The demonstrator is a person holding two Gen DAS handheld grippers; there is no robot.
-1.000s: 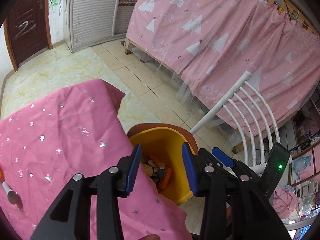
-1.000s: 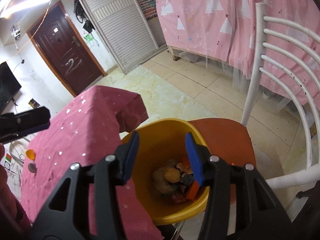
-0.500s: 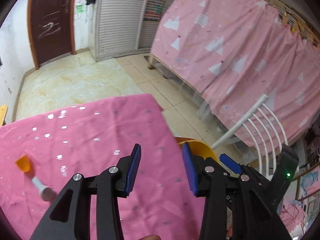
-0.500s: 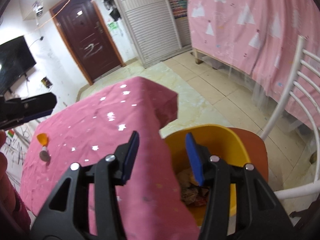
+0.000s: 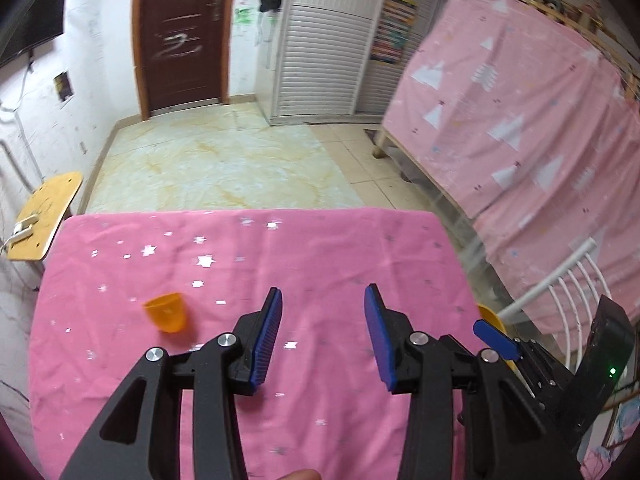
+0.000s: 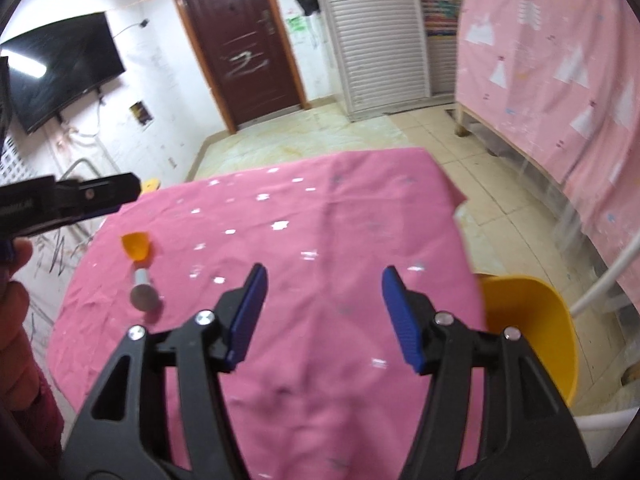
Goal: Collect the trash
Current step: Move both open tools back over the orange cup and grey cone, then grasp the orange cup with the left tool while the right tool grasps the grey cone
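Two handheld grippers point forward and downward, each showing black arms with blue ribbed pads. The left gripper (image 5: 323, 338) has its jaws parted with nothing between the pads; a fingertip (image 5: 302, 474) of the person shows at the bottom edge of its view, and the left hand (image 6: 14, 304) curls round the gripper's black body at the left edge of the right wrist view. The right gripper (image 6: 324, 316) has just been opening its jaws, which stand apart and empty.
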